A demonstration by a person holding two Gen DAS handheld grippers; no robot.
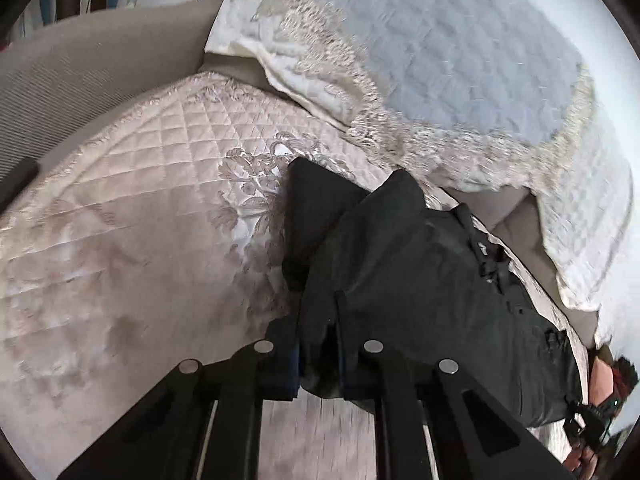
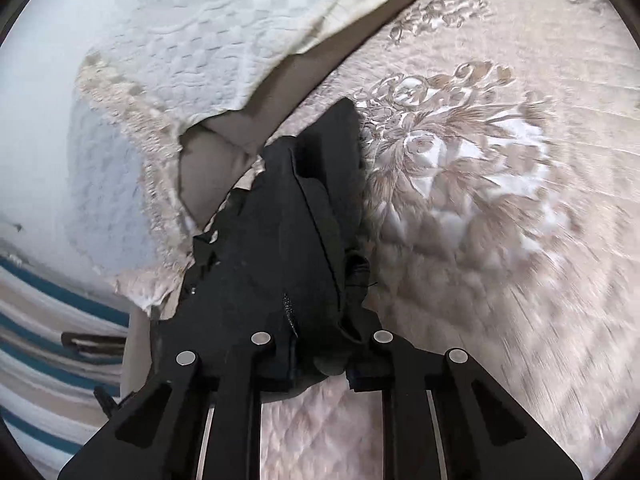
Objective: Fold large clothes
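Observation:
A black garment lies bunched on a pale quilted bedspread. In the left wrist view my left gripper is shut on the near edge of the black cloth, which spreads away to the right. In the right wrist view my right gripper is shut on another bunched edge of the same black garment, which runs away from the jaws toward the pillows. The cloth hides the fingertips of both grippers. At the right edge of the left wrist view a person's hand holds the other gripper.
A white quilted pillow with a lace border lies beyond the garment, and shows again as the pillow at upper left in the right wrist view. The embroidered bedspread fills the right. A striped cloth hangs at lower left.

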